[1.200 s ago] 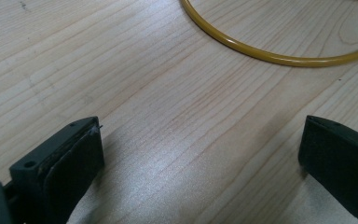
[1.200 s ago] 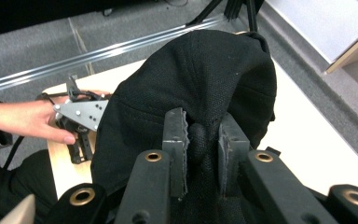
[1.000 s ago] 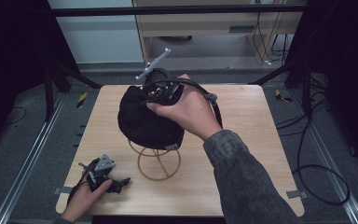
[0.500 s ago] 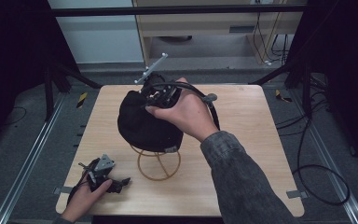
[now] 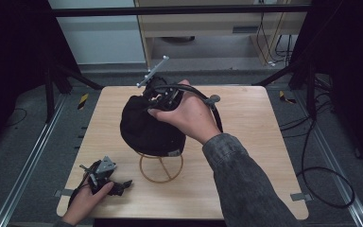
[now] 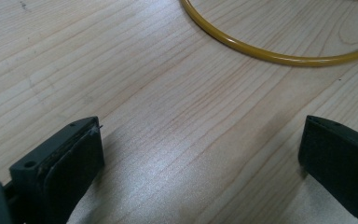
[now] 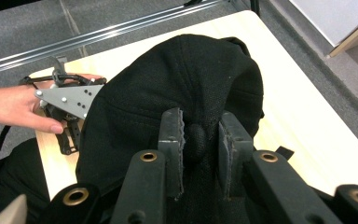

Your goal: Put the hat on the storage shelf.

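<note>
A black cap sits on a yellow wire stand in the middle of the wooden table. My right gripper is at the cap's crown. In the right gripper view the cap bulges up ahead, and the right gripper is shut on the cap's top button. My left gripper rests on the table near the front left corner, held by a hand. Seen along its own jaws, the left gripper is open over bare wood, with the stand's yellow ring just ahead.
A black cable loops from the right gripper over the table behind the cap. Metal rails run along the floor on both sides. The other hand and the left gripper lie beyond the cap in the right gripper view.
The right hand and its gripper have shifted very slightly on top of the cap. The left gripper has stayed where it was.
</note>
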A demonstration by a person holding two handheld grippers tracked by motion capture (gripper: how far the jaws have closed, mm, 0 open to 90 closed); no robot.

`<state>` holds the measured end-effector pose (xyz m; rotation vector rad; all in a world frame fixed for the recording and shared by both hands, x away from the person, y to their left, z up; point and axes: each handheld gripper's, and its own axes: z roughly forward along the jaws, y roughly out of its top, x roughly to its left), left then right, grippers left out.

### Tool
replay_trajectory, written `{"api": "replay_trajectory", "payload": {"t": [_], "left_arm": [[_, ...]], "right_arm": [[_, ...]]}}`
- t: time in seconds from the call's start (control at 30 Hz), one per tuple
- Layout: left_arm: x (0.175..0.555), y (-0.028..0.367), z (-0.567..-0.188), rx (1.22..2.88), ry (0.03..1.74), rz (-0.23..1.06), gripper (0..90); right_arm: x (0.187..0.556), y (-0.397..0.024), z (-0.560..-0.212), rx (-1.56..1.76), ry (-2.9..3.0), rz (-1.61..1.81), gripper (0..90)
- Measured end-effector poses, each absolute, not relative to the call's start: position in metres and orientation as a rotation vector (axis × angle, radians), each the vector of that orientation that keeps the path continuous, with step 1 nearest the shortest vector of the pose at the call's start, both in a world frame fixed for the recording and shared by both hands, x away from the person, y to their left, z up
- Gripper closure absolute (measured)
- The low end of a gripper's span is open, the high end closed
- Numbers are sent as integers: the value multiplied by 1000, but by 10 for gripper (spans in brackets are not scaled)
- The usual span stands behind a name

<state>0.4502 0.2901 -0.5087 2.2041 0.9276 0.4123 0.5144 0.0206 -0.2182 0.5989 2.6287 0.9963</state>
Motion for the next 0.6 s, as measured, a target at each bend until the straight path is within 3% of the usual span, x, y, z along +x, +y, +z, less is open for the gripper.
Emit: {"api": "replay_trajectory", "payload": {"t": [0.6], "left_arm": [[450,290,-509,2204,927,412,0]], "right_arm": [[514,17,-217,610,2625,1006,713]]}}
